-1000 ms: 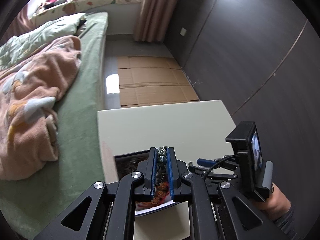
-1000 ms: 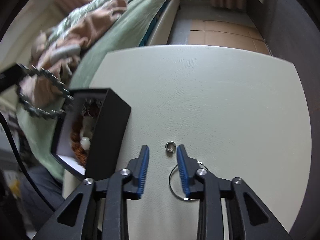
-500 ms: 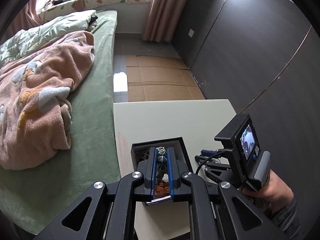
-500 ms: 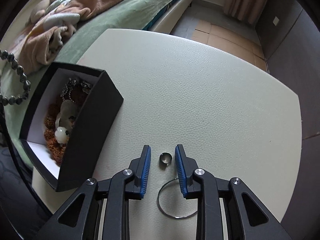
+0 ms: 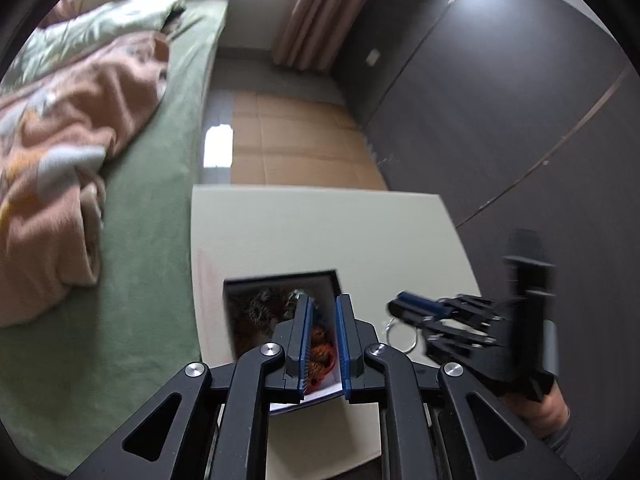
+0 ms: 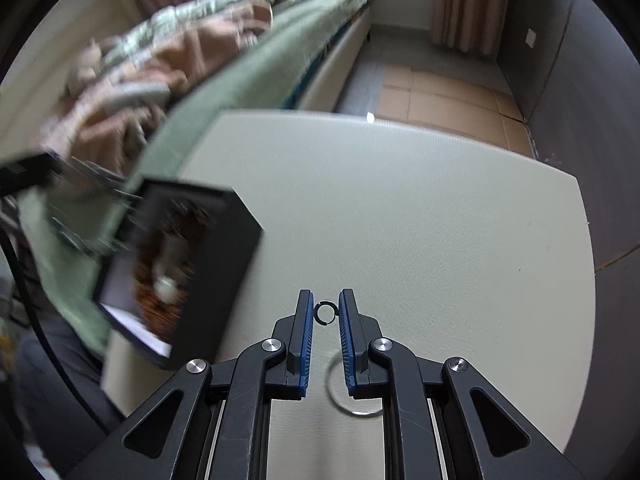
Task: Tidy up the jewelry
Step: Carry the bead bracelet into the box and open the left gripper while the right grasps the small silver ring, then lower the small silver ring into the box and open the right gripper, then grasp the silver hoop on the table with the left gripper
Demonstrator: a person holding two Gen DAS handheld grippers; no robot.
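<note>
My right gripper is closing its jaws on a small dark ring, which sits pinched between the blue pads just above the cream table. A thin large hoop lies on the table under that gripper and shows again as the hoop. My left gripper hovers over the open black box of beaded jewelry, nearly shut. Its dark beaded bracelet shows only as blurred streaks beside the box. The right gripper is right of the box.
A bed with a green sheet and a pink blanket runs along the table's left edge. Dark wardrobe panels stand on the right. Cardboard covers the floor beyond. A person's hand holds the right gripper.
The right jaws have narrowed onto the small ring and lifted it off the table, leaving the hoop behind. The left gripper with the bracelet has shifted slightly over the box.
</note>
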